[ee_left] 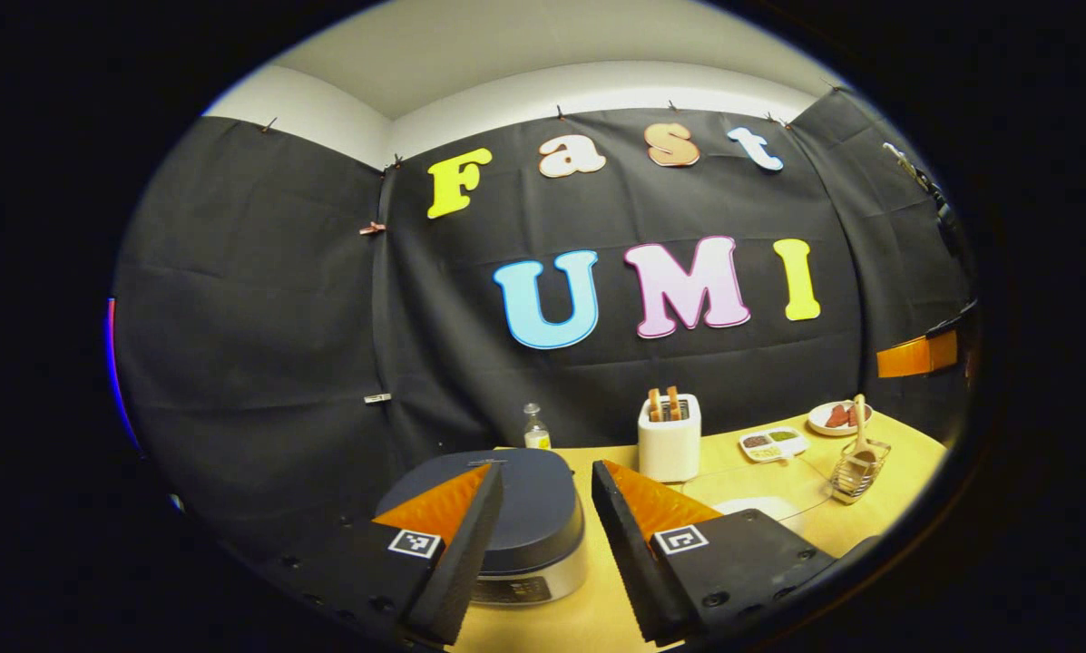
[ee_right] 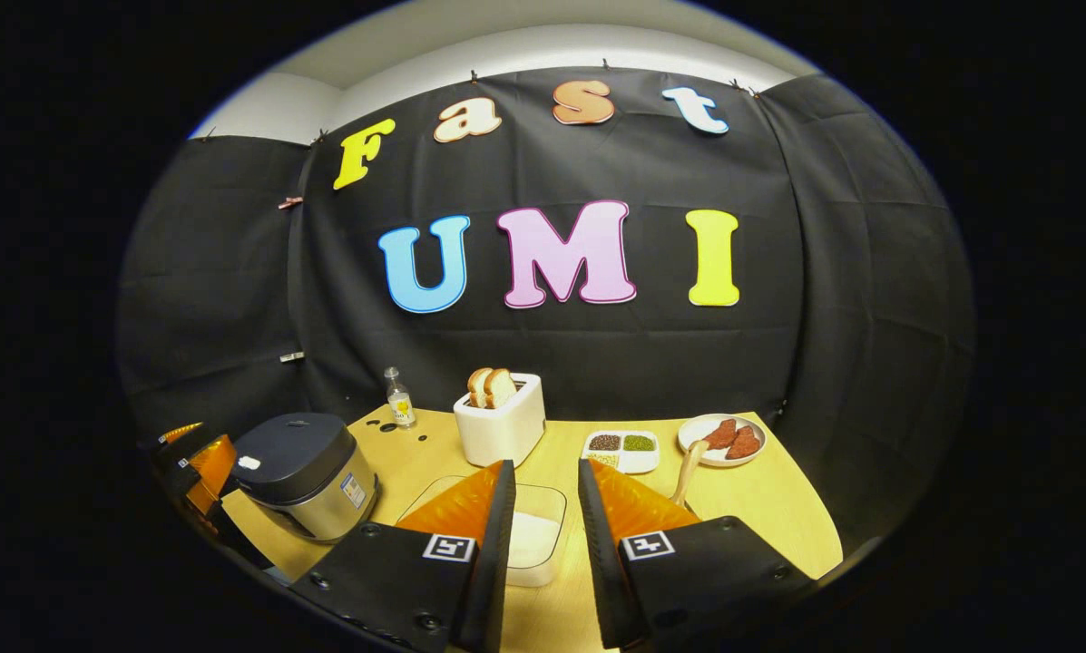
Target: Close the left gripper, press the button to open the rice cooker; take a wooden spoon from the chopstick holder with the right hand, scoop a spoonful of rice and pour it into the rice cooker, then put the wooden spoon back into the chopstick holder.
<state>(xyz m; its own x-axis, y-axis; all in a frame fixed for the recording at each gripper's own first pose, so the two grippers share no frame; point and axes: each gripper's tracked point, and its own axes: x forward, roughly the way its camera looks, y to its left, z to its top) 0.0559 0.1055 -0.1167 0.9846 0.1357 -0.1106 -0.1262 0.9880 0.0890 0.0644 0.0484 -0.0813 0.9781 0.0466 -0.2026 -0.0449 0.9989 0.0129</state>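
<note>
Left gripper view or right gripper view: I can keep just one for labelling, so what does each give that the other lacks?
Left gripper view: the wire chopstick holder, and the rice cooker close up from above. Right gripper view: the left gripper beside the cooker, and the rice box straight ahead. Shared: the shut cooker, toaster, bottle, wooden spoon.

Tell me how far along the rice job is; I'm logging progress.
Nothing looks done yet. The dark-lidded silver rice cooker is shut. In hand: the left gripper hovers over it, jaws open, not yet closed for the button press. The right gripper is open and empty above the clear tub of white rice. The wooden spoon sits in the wire chopstick holder. Pressing, scooping, pouring and returning remain.
</note>
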